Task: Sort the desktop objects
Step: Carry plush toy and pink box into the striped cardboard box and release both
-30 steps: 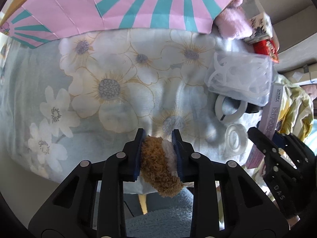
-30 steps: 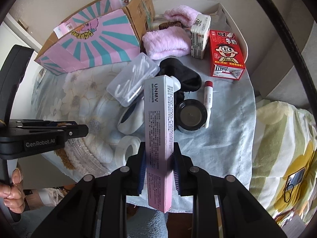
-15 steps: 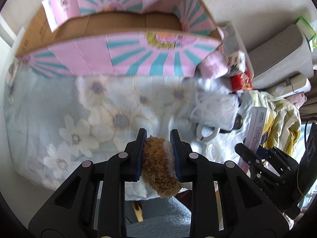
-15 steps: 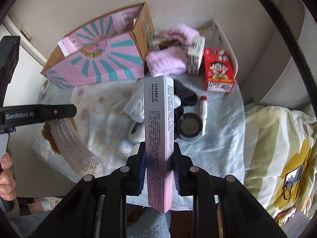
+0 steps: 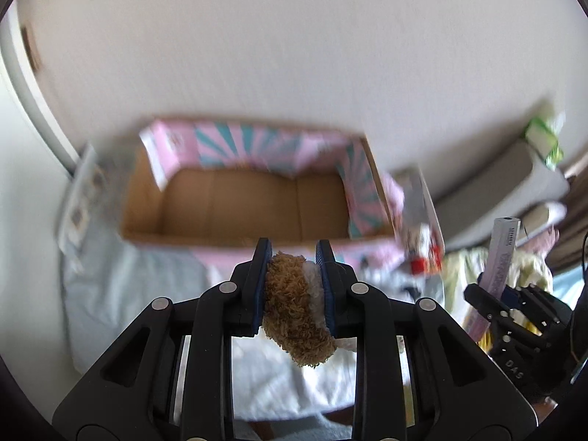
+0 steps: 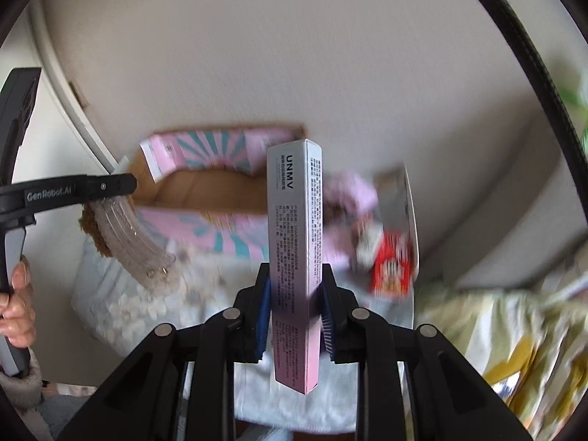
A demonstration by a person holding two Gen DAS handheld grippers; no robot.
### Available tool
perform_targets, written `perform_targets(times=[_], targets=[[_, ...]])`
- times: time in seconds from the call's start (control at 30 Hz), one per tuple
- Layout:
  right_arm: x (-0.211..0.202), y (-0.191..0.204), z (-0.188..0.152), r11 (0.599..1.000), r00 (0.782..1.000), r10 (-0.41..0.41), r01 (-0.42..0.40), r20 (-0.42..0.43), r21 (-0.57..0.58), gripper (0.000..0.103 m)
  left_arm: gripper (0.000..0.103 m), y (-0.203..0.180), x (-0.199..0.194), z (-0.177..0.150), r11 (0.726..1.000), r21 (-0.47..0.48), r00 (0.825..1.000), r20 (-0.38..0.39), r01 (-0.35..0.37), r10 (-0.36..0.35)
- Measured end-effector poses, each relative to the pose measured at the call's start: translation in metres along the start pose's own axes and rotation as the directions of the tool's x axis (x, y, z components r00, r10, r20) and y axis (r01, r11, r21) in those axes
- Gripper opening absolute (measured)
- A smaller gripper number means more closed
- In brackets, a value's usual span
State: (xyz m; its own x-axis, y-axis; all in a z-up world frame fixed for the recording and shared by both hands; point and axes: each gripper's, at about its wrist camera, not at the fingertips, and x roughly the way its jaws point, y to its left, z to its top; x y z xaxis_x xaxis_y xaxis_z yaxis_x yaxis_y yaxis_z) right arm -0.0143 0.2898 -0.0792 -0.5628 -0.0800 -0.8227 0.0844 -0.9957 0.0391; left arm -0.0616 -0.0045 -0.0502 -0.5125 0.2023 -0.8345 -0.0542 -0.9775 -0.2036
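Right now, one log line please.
left gripper: shut on plush | right gripper: shut on carton | box: open, ahead

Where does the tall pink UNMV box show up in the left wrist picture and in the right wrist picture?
Left wrist: the UNMV box stands at the far right edge, held in the right gripper.
Right wrist: centre of the frame, upright in the right gripper.
Shared landmark: the pink and teal cardboard box against the wall.

Fuzzy brown plush toy (image 5: 297,301), smooth printed carton (image 6: 294,257), matt cardboard box (image 5: 253,205), soft floral cloth (image 5: 121,294)
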Motion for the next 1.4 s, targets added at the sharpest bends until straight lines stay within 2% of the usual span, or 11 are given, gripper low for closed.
perform_targets(times=[0.13,0.33,0.6,0.83,0.9,0.93,1.0,1.03,1.07,1.3,1.4], targets=[[0.001,0.017,0.046,0.998,0.997,0.048,-0.045,0.059,-0.053,0.023,0.023,0.015,0.000,0.034,0.999,0.016,0.997,0.068,-0.042,0.041],[0.053,0.039,0.098,0.995,0.994,0.075,-0.070,0.077,-0.068,0.023,0.023,0.035,0.035,0.072,0.996,0.033,0.993,0.090,-0.082,0.078],[0.150,0.064,0.100,0.996,0.995,0.072,-0.075,-0.066,-0.055,0.023,0.023,0.070,0.113,0.080,0.992,0.022,0.992,-0.009,-0.127,0.127],[0.181,0.070,0.085,0.996,0.989,0.053,-0.062,-0.136,-0.061,0.023,0.025,0.085,0.139,0.071,0.990,0.026,0.987,-0.066,-0.142,0.143],[0.183,0.070,0.084,0.996,0.989,0.065,-0.073,-0.133,-0.056,0.023,0.032,0.085,0.140,0.070,0.990,0.032,0.988,-0.072,-0.137,0.139],[0.182,0.070,0.083,0.995,0.989,0.076,-0.084,-0.126,-0.056,0.024,0.041,0.084,0.139,0.071,0.990,0.036,0.987,-0.071,-0.139,0.141],[0.176,0.071,0.086,0.996,0.992,0.061,-0.068,-0.106,-0.059,0.044,0.074,0.080,0.132,0.073,0.985,0.058,0.985,-0.047,-0.161,0.164],[0.173,0.071,0.086,0.997,0.995,0.038,-0.044,-0.093,-0.058,0.064,0.089,0.077,0.128,0.074,0.983,0.067,0.984,-0.029,-0.171,0.173],[0.168,0.070,0.086,0.998,0.997,0.023,-0.027,-0.072,-0.054,0.073,0.092,0.075,0.122,0.075,0.982,0.073,0.984,-0.005,-0.176,0.177],[0.112,0.053,0.081,0.994,0.990,0.088,-0.095,0.109,0.056,0.074,0.093,0.069,0.088,0.069,0.984,0.040,0.985,0.028,-0.173,0.172],[0.088,0.048,0.075,0.993,0.982,0.065,-0.082,0.179,0.087,0.081,0.093,0.071,0.074,0.057,0.983,0.025,0.983,0.032,-0.182,0.181]])
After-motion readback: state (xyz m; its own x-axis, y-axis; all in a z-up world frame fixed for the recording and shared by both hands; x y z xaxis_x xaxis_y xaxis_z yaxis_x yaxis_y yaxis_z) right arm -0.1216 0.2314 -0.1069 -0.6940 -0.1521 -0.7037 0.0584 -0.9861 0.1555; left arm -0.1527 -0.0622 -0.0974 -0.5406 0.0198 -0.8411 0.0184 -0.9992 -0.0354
